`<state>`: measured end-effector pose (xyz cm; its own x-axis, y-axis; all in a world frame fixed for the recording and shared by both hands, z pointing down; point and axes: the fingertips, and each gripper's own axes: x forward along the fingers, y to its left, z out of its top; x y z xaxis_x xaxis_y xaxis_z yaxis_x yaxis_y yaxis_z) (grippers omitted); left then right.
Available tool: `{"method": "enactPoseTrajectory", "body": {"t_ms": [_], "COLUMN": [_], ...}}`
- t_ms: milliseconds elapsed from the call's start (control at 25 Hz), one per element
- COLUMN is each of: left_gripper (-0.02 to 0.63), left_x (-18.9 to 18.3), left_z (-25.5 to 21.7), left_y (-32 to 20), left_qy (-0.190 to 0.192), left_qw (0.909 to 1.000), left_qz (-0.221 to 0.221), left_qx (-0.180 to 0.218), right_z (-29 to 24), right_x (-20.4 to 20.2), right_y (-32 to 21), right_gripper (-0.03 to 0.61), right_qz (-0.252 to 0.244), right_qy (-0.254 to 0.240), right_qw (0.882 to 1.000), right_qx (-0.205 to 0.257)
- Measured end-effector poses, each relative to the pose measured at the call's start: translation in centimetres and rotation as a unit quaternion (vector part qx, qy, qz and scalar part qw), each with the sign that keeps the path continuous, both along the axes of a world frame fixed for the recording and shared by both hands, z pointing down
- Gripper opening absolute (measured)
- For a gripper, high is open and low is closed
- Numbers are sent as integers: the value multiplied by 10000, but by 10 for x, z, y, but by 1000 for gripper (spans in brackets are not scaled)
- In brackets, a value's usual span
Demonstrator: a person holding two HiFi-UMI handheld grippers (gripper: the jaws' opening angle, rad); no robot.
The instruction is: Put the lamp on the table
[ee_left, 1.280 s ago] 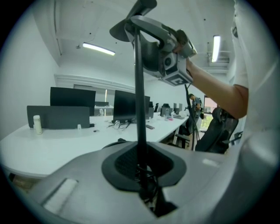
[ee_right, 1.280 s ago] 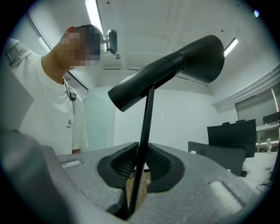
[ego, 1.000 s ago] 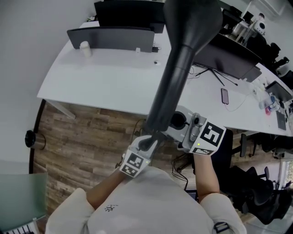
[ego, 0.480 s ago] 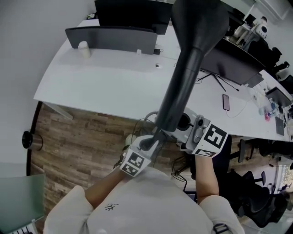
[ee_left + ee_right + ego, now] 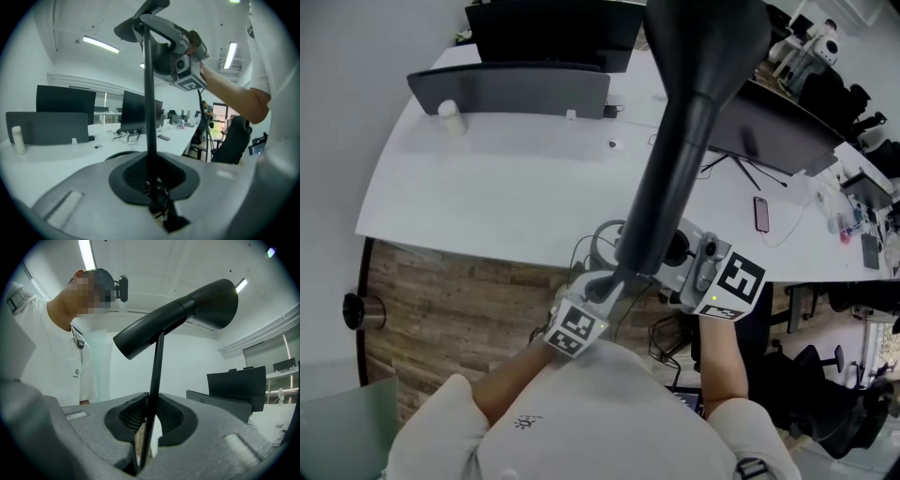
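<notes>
Left gripper (image 5: 152,199) and right gripper (image 5: 144,446) each pinch the dark lamp's (image 5: 680,150) thin stem. Past its curved near edge, the white table (image 5: 487,192) lies open up to a grey screen (image 5: 511,89) far left.

Left claw (image 5: 152,185) and right claw (image 5: 144,439) both clamped.

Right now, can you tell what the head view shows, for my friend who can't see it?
Seen from above, a person holds a dark grey lamp with the left gripper and right gripper, both clamped near its lower end. Just ahead is a long white table with dark monitors and a phone, above wooden floor.
</notes>
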<state>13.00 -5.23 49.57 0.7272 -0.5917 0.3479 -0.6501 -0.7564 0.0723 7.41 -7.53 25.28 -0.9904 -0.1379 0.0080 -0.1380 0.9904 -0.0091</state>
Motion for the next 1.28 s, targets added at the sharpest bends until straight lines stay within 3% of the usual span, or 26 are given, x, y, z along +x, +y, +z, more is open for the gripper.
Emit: {"method": "enactPoseTrajectory", "body": {"t_ms": [920, 1280], "left_gripper": [37, 37], "left_x": [-39, -64], "left_z": [4, 24], "left_y": [-138, -172], "left_qy": [104, 53], "left_qw": [9968, 9970], "left_qz": [789, 754], "left_qx": [-105, -134], "right_z": [7, 23], "right_x": [-52, -71], "right_y": [-145, -182], "right_gripper": [44, 43], "right_qz": [496, 687], "right_qy": [94, 175], "right_qw": [9987, 9973], "right_qx": [-98, -208]}}
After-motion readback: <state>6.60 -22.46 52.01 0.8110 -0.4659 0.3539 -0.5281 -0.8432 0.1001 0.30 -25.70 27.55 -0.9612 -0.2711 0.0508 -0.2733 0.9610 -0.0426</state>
